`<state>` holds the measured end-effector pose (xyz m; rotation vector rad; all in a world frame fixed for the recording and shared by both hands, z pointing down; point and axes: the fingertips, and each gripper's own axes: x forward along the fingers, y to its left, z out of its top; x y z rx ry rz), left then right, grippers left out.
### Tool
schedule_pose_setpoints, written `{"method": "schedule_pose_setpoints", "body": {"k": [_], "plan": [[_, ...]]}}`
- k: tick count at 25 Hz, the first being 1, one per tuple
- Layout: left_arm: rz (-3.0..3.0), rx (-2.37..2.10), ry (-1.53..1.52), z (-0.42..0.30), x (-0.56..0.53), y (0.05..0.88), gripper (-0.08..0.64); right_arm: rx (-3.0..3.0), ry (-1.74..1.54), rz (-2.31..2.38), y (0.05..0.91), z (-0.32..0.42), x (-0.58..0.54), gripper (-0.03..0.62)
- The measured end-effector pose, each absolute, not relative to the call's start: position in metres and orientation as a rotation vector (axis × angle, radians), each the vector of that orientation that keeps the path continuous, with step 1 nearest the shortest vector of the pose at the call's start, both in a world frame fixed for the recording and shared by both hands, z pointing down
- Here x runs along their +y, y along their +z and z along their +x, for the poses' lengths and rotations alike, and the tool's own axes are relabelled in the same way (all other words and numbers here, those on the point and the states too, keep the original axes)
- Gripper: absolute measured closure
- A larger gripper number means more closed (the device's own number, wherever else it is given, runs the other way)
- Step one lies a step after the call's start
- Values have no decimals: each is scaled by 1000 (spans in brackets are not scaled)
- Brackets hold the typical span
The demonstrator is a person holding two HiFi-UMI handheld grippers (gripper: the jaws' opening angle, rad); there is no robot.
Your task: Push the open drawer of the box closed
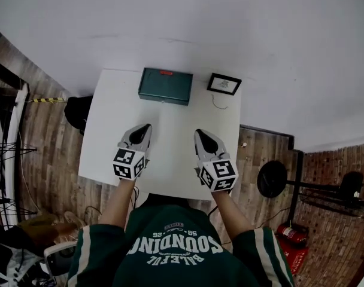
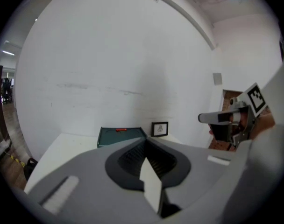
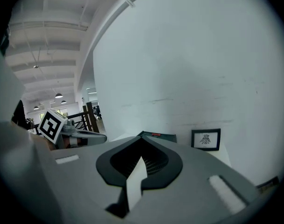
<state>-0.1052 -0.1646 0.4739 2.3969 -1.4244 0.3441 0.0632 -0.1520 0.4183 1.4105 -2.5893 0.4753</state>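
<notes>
A dark green box with a small red handle sits at the far edge of the white table. From here I cannot tell whether its drawer stands out. My left gripper and right gripper hover side by side over the table's near half, well short of the box. Both point at it, and both have their jaws closed together with nothing between them. The box shows beyond the left gripper, and the box also lies ahead of the right gripper.
A small black picture frame stands right of the box, with a thin cord on the table in front of it. A white wall rises right behind the table. A black bag lies on the wooden floor at the left, and a stand with a round base is at the right.
</notes>
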Motion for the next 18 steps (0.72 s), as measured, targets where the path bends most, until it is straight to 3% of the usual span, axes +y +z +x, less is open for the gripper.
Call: {"method": "schedule_pose_setpoints", "body": {"k": [7,18], "plan": [[2526,-1515,199,-120,-168,387,509,-2669,322,1389,372,45,-169,594],[2505,-1478,171,-138,-176,391,509,-2687,247,1420,358,29,-174,594]]}}
